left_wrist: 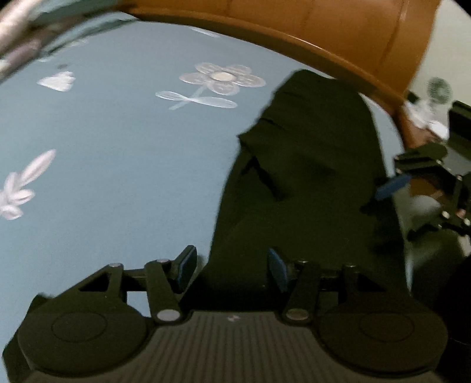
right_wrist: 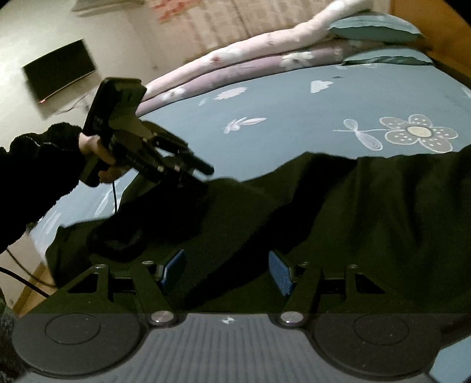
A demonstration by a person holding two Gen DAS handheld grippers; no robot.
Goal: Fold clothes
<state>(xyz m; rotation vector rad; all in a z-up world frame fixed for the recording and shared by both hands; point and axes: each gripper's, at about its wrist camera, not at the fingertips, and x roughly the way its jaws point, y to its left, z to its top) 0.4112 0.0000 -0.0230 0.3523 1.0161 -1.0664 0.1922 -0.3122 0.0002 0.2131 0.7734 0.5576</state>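
Two grippers: both hang over one dark garment on a bed, each with its jaws spread.
Left gripper (left_wrist: 232, 265): jaws apart; its left blue pad is over bare sheet, its right pad over the dark cloth; nothing is pinched between them.
Right gripper (right_wrist: 228, 271): jaws spread wide above the garment, the blue pads clear of the cloth as far as can be told.
Garment (left_wrist: 309, 165): dark, green-black cloth lying rumpled along the bed's near edge, one long part reaching toward the wooden bed frame (left_wrist: 338, 32); which kind of clothing it is cannot be told.
Bed sheet (left_wrist: 117, 141): blue, printed with pale flowers and leaves, bare beyond the garment.
Hand (right_wrist: 94, 150): in a dark fuzzy sleeve, it grips the left gripper's handle over the garment's left end.
Far edge of bed: a rolled pink and lilac quilt (right_wrist: 235, 56) and teal pillows (right_wrist: 374, 28).
Wall: a dark screen (right_wrist: 59, 69).
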